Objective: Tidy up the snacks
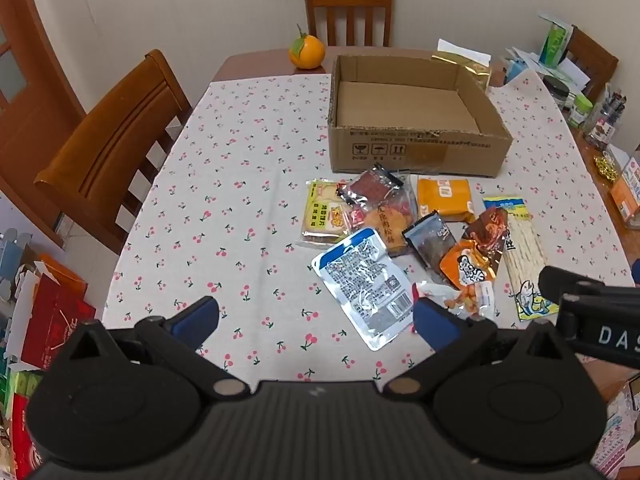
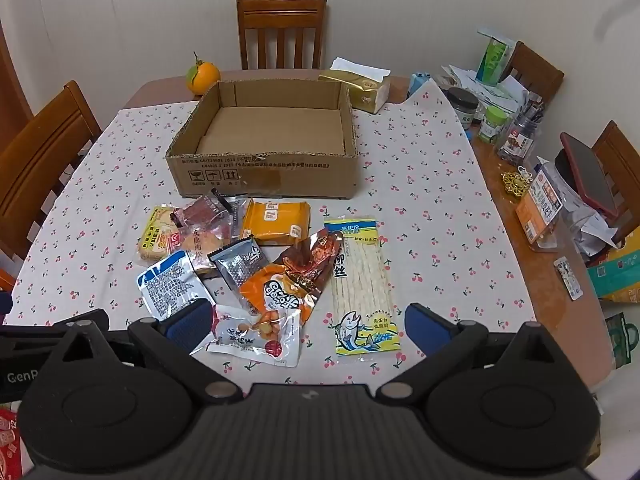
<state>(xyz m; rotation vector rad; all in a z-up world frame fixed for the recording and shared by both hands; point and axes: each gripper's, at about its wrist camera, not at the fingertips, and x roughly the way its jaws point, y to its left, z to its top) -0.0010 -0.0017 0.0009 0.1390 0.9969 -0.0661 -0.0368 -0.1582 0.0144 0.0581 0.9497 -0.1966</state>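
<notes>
An empty cardboard box [image 1: 416, 152] [image 2: 264, 168] stands on the cherry-print tablecloth [image 1: 224, 184] [image 2: 432, 216]. Several snack packs lie in a pile in front of it: a blue-and-silver pouch [image 1: 364, 286] [image 2: 170, 284], a yellow biscuit pack [image 1: 322, 212] [image 2: 154, 232], an orange pack [image 1: 444, 198] [image 2: 278, 222], a long fish-strip pack [image 1: 522, 256] [image 2: 362, 284], an orange pouch [image 1: 468, 270] [image 2: 278, 294]. My left gripper [image 1: 316, 320] is open and empty near the table's front edge. My right gripper [image 2: 308, 322] is open and empty, above a clear pack of small round snacks [image 2: 256, 334].
An orange fruit [image 1: 306, 52] [image 2: 203, 74] and a gold tissue box [image 2: 356, 86] sit behind the box. Jars, papers and a phone clutter the table's right side [image 2: 516, 136]. Wooden chairs stand at the left [image 1: 116, 140] and far side [image 2: 282, 32].
</notes>
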